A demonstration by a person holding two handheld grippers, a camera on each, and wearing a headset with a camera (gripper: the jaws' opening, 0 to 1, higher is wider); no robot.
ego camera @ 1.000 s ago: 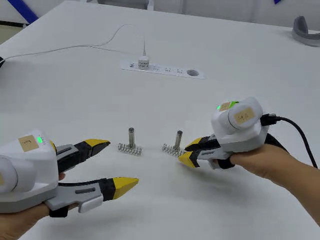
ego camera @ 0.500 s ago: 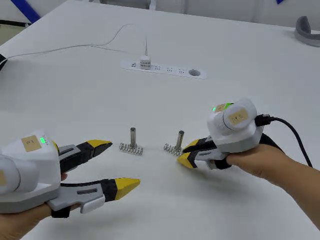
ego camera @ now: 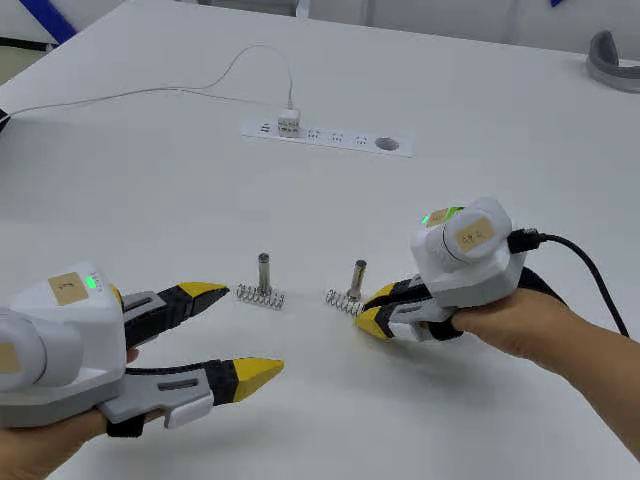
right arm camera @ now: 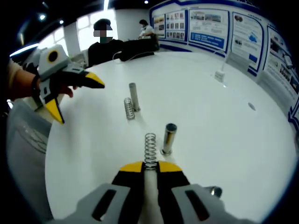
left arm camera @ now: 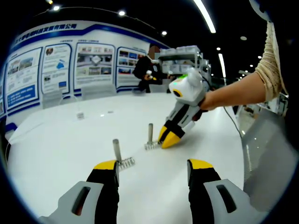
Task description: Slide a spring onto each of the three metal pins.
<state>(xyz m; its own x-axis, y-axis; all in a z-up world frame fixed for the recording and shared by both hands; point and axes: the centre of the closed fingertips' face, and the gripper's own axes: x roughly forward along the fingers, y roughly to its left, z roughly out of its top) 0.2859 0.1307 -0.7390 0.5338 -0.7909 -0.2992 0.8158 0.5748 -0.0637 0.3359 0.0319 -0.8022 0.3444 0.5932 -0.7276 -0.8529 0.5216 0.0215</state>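
My right gripper (right arm camera: 149, 167) has its jaws almost together at the near end of the spring (right arm camera: 149, 148) lying just beside the right pin (right arm camera: 168, 138) — whether it really pinches the coil, I cannot tell. I should grip one end only, turn the spring upright, then lower it over the pin top. My left gripper (ego camera: 250, 328) is wide open, holding nothing, well left of that pin. No tray here — the parts lie on the table (ego camera: 150, 180).
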